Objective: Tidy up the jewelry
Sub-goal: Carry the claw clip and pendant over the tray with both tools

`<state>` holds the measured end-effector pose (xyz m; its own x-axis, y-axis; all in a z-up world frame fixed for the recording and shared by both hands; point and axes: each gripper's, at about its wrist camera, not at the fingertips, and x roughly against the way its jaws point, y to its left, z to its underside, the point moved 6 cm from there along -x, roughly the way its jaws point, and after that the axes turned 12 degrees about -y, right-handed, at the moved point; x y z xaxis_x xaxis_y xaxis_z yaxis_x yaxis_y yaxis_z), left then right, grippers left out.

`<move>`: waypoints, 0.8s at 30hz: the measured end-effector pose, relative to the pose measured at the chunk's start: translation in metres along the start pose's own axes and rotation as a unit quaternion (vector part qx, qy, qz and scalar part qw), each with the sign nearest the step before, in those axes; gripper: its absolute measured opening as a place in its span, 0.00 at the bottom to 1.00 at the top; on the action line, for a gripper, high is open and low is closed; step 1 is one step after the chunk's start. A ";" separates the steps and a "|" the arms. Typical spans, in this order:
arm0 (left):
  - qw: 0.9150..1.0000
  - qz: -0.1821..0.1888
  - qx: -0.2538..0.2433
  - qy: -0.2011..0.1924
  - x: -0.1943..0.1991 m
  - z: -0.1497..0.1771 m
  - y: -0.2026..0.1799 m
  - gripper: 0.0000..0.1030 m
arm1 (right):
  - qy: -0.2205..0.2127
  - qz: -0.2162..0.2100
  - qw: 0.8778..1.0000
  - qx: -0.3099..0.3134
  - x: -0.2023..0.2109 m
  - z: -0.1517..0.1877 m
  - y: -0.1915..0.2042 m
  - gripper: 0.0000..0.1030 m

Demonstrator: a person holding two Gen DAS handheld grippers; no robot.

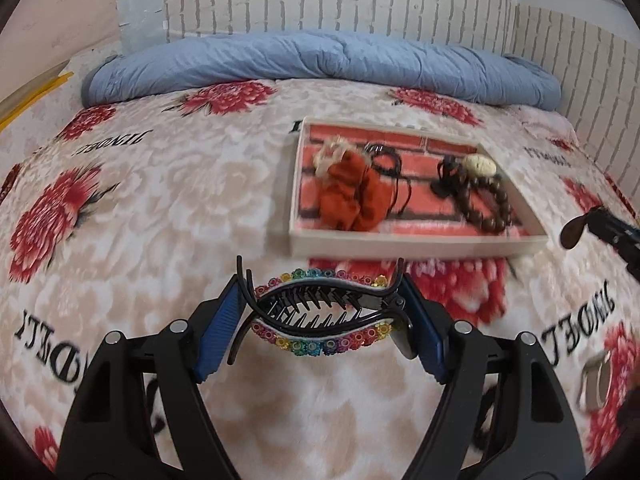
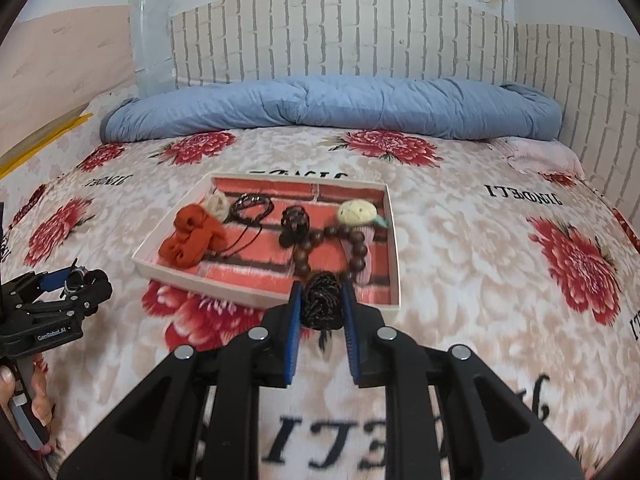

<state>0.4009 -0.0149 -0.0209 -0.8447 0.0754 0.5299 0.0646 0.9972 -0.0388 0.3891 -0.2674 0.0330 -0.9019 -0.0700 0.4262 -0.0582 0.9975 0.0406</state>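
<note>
My left gripper (image 1: 322, 314) is shut on a black hair claw clip (image 1: 324, 312) trimmed with rainbow beads, held crosswise between the blue pads above the bed. My right gripper (image 2: 322, 304) is shut on a dark braided hair tie (image 2: 322, 300), just short of the tray's near rim. The shallow white tray (image 2: 256, 298) with a red brick-print floor lies on the blanket ahead of both grippers. In it lie an orange scrunchie (image 2: 192, 240), black cords (image 2: 250, 206), a dark wooden bead bracelet (image 2: 320, 248), a small dark hair tie (image 2: 294, 224) and a cream round piece (image 2: 356, 212).
A floral blanket (image 2: 480, 240) with black lettering covers the bed. A rolled blue quilt (image 2: 328, 108) lies along the brick-pattern wall behind the tray. A small metal piece (image 1: 596, 384) lies on the blanket at the right. A hand (image 2: 24, 392) holds the left gripper at the left edge.
</note>
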 end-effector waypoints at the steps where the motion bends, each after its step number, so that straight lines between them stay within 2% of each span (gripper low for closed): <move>1: 1.000 0.001 -0.003 -0.002 -0.005 -0.005 -0.003 0.72 | -0.001 0.000 1.000 -0.002 -0.005 -0.003 -0.001 0.19; 7: 1.000 0.005 -0.023 -0.011 -0.038 -0.037 -0.021 0.72 | 0.002 0.001 1.000 -0.007 -0.047 -0.019 -0.003 0.19; 11: 0.999 0.008 -0.037 -0.007 -0.066 -0.047 -0.033 0.72 | 0.012 0.004 1.000 -0.011 -0.079 -0.016 -0.006 0.19; 16: 0.999 0.011 -0.033 0.004 -0.099 -0.046 -0.039 0.72 | 0.028 0.013 0.999 -0.015 -0.111 -0.002 -0.013 0.19; 19: 0.999 0.001 -0.041 0.011 -0.119 -0.040 -0.040 0.72 | 0.034 0.026 0.999 -0.015 -0.126 0.004 -0.019 0.19; 24: 0.999 -0.007 -0.034 0.016 -0.136 -0.032 -0.035 0.72 | 0.042 0.038 0.998 -0.030 -0.143 0.015 -0.027 0.19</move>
<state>0.5307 -0.0597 -0.0648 -0.8279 0.0608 0.5576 0.0899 0.9956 0.0249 0.5137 -0.2842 -0.0424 -0.8635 0.0023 0.5044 0.0363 0.9977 0.0576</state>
